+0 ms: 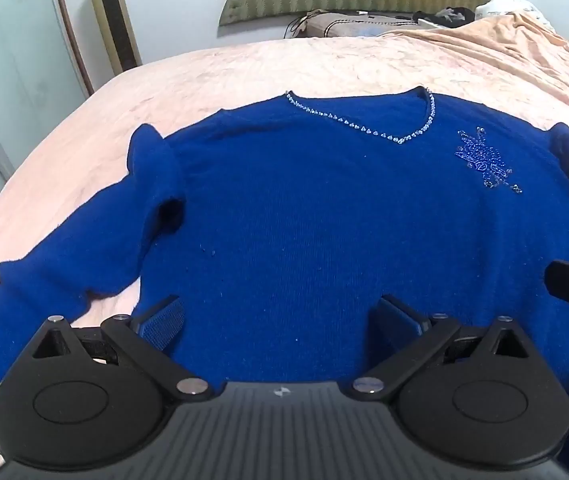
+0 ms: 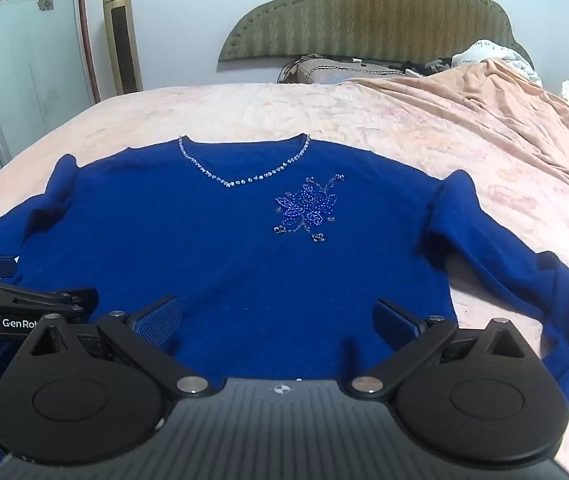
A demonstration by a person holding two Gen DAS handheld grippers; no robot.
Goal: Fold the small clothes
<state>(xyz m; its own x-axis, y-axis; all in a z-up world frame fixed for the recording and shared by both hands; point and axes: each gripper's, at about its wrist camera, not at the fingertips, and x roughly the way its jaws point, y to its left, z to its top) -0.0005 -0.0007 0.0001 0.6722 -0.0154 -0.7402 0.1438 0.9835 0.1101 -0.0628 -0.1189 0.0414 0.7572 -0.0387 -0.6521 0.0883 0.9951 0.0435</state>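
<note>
A royal blue sweater (image 1: 304, 216) (image 2: 204, 248) lies flat, front up, on the pink bedspread (image 1: 244, 68) (image 2: 284, 108). Its V-neck is edged with beads and a beaded flower (image 2: 306, 208) (image 1: 484, 160) sits on the chest. Both sleeves are spread outward and down. My left gripper (image 1: 280, 320) hovers open over the sweater's lower left part, nothing between its fingers. Over the lower right part my right gripper (image 2: 278, 320) stands open too, and holds nothing. Each gripper shows at the edge of the other's view.
A padded green headboard (image 2: 364, 12) stands at the bed's far end, with a pillow and dark items below it. A rumpled peach blanket (image 2: 504, 120) lies on the right side. A gold tower heater (image 2: 121, 36) and a glass wardrobe door stand to the left.
</note>
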